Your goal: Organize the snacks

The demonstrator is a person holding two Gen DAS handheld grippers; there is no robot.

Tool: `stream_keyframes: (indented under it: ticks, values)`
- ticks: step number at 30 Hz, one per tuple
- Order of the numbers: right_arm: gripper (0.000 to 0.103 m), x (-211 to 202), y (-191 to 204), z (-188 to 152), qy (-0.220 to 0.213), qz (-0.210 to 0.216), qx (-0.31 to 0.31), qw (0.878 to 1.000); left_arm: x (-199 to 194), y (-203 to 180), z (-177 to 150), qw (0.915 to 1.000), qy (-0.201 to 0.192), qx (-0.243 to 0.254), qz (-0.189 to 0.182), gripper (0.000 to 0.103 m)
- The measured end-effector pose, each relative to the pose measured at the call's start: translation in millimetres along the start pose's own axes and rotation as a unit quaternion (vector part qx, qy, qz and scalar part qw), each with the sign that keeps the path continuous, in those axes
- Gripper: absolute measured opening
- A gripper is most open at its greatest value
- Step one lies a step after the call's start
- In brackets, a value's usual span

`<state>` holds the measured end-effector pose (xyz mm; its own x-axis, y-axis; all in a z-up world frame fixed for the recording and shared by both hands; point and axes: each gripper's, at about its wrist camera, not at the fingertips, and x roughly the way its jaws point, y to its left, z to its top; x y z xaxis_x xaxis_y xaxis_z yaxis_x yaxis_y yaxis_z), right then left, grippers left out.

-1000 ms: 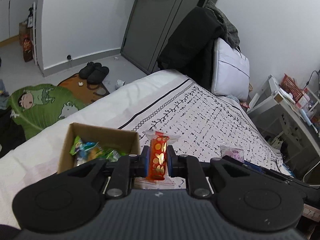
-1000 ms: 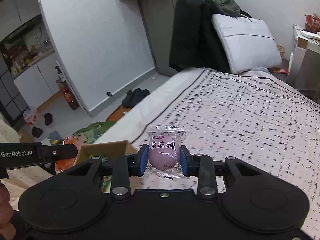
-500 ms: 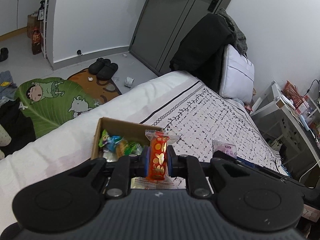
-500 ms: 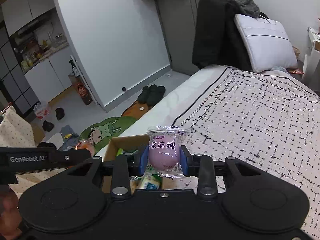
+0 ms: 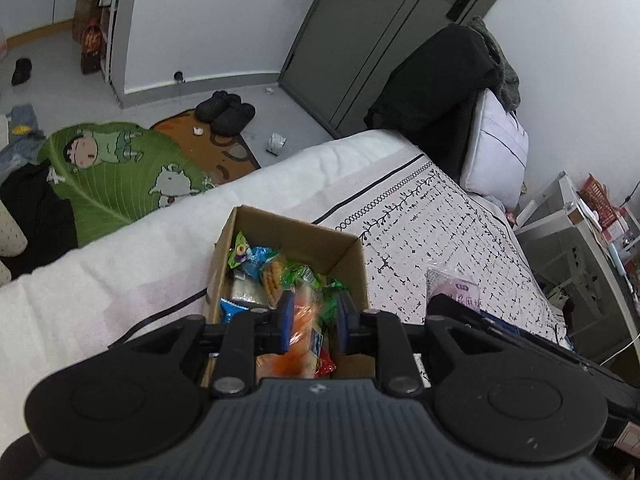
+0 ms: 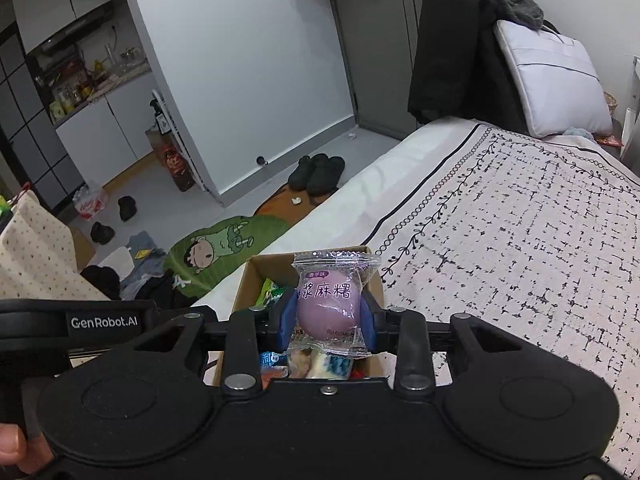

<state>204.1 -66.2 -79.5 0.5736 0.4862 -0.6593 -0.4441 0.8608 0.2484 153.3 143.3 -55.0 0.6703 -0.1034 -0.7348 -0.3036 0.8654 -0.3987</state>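
Note:
A cardboard box (image 5: 296,232) with several wrapped snacks stands on the bed; it also shows in the right wrist view (image 6: 272,266). My left gripper (image 5: 312,322) hangs over the box with its jaws parted. The red-orange snack packet (image 5: 301,336) is blurred between and below them, no longer pinched. My right gripper (image 6: 326,320) is shut on a purple mochi packet (image 6: 330,304), held above the box's near right corner. That packet also shows in the left wrist view (image 5: 454,290).
The bed (image 6: 520,220) with a black-patterned cover stretches to the right, a white pillow (image 6: 548,76) and dark coat (image 6: 448,48) at its head. Slippers (image 5: 226,112) and a green mat (image 5: 104,176) lie on the floor. A desk (image 5: 580,240) stands at right.
Both grippers moved over the box. My left jaws opened and the red-orange packet slipped down from between them. The right still holds the mochi packet.

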Motion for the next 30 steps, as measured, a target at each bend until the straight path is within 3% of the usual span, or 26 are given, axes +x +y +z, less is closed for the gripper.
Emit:
stream_keyframes:
  ticks: [4, 7, 12, 16, 21, 30]
  values:
    - [0.033, 5, 4, -3, 0.013, 0.002, 0.002, 1.0, 1, 13, 2, 0.9998, 0.006, -0.014, 0.012, 0.021]
    - [0.033, 9, 3, -5, 0.025, 0.006, 0.008, 1.0, -1, 18, 3, 0.9997, 0.003, -0.019, 0.015, 0.028]
    - [0.035, 13, 7, -8, 0.042, 0.013, 0.015, 0.999, -2, 22, 0, 0.9996, 0.002, -0.018, 0.023, 0.05]
    - [0.053, 9, 8, -9, 0.042, 0.016, 0.023, 0.999, -4, 24, -1, 0.9995, 0.0, -0.019, 0.026, 0.058]
    - [0.054, -1, 3, -7, 0.035, 0.006, 0.032, 0.999, -10, 28, -2, 0.9991, -0.006, -0.027, 0.033, 0.076]
    - [0.064, -26, -6, -12, 0.024, -0.001, 0.027, 0.999, -23, 20, -8, 0.9994, -0.006, -0.013, 0.032, 0.088]
